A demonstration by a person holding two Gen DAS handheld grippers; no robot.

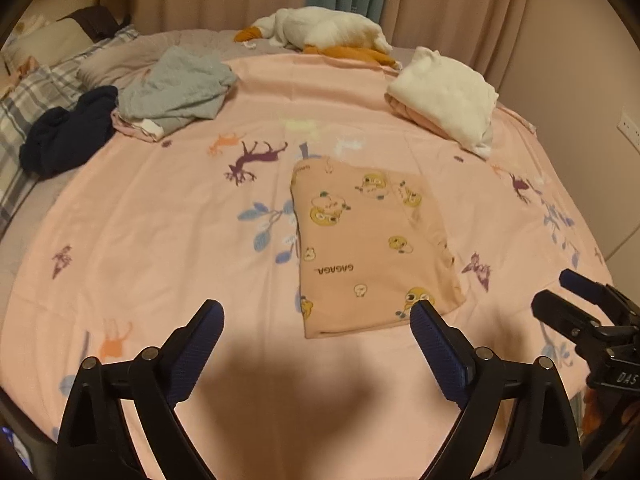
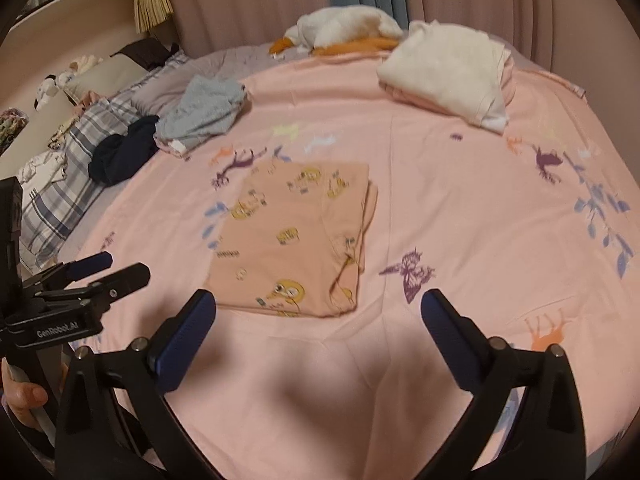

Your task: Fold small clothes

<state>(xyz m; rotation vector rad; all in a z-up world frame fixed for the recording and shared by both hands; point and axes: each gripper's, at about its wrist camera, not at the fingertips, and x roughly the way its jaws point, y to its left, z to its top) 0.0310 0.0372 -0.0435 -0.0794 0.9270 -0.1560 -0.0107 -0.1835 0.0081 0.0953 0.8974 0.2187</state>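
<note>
folded pink garment (image 1: 372,248) flat beyond both empty, spread grippers

We read "GAGAGA" upside down on the folded garment (image 1: 372,248), "DAS" on the right gripper (image 1: 576,300), and "GenRobot.AI" on the left gripper (image 2: 106,270).

Soft matt cotton covers the bed: a pink printed sheet (image 1: 160,216), smooth with faint creases, lies under both sets of jaws. Just ahead of the jaws, a folded peach garment (image 1: 360,248) shows a matt knit printed with yellow cartoon figures. Farther beyond, a cream folded cloth (image 1: 444,96) looks thick and fleecy, a grey garment (image 1: 180,88) ribbed and rumpled, a navy one (image 1: 68,132) dull and dark. The left gripper (image 1: 316,312) and right gripper (image 2: 318,300) are matt black plastic with textured blue rubbery pads (image 1: 434,344) and small bright metal pins.
</note>
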